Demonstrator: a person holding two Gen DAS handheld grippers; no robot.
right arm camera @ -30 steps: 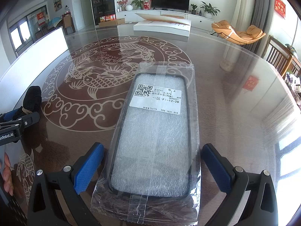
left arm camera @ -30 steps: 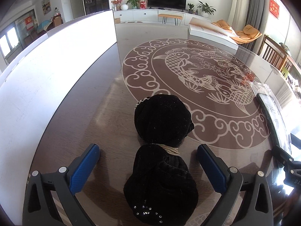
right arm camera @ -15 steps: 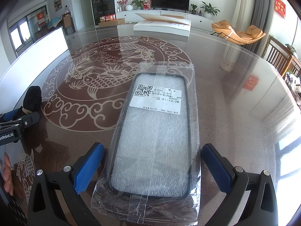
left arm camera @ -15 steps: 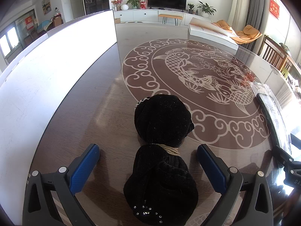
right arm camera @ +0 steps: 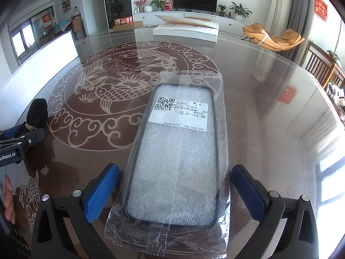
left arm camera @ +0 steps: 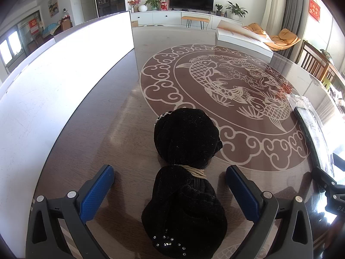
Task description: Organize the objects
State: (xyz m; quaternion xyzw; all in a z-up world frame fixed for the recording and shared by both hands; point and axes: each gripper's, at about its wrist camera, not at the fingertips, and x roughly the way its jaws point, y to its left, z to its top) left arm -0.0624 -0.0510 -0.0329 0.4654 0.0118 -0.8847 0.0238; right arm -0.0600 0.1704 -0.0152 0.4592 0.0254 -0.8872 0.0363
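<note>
Both tools spread wide. Left tool point(left arm camera: 170, 180) straddles black knit bundle point(left arm camera: 185, 166) on the surface point(left arm camera: 112, 129); right tool point(right arm camera: 175, 178) straddles bagged phone case point(right arm camera: 179, 157). My worry: slick plastic bag slips from the pads, or soft knit bunches and sags.

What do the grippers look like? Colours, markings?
Both alike: black plastic frames with silver screws, two fingers faced in blue knurled pads. Left gripper, right gripper. The right view shows white "enRobot.AI" lettering, cut off at the frame edge, on the left gripper's body. No cables or sleeves visible.
</note>
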